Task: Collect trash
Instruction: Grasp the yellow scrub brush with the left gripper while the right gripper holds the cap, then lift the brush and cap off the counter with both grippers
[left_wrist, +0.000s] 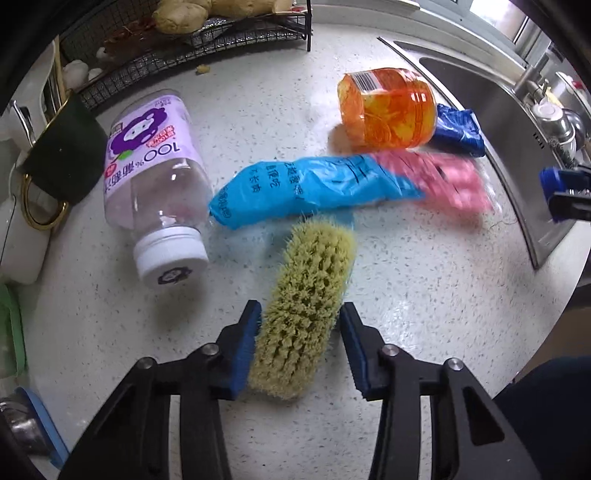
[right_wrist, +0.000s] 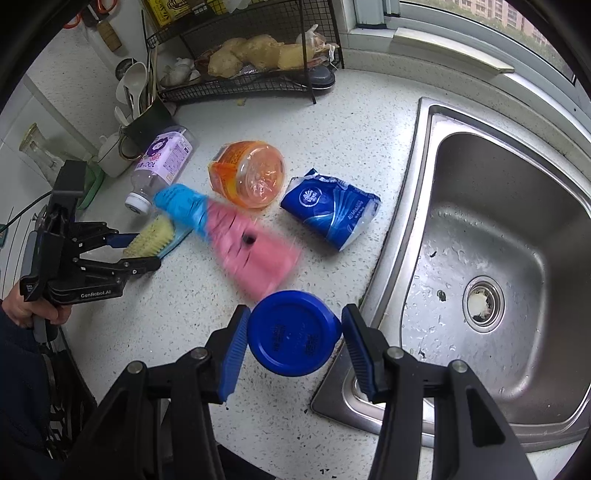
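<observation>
While the left gripper (left_wrist: 299, 347) straddles a yellow-green bristle scrub brush (left_wrist: 306, 314), its left pad touching the bristles, the right gripper (right_wrist: 293, 350) clamps a blue plastic bottle (right_wrist: 293, 332); beyond the brush lies a blurred pink-and-blue plastic bag (left_wrist: 343, 181).

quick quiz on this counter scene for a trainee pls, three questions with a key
1. True or false: the orange jar stands upright.
2. What lies between the fingers of the left gripper? A) a brush B) a clear bottle C) a tissue pack
3. Fill in: the right gripper is shut on a round blue ____.

Key: 1 false, it lies on its side. 2 A. 3 cap.
</observation>
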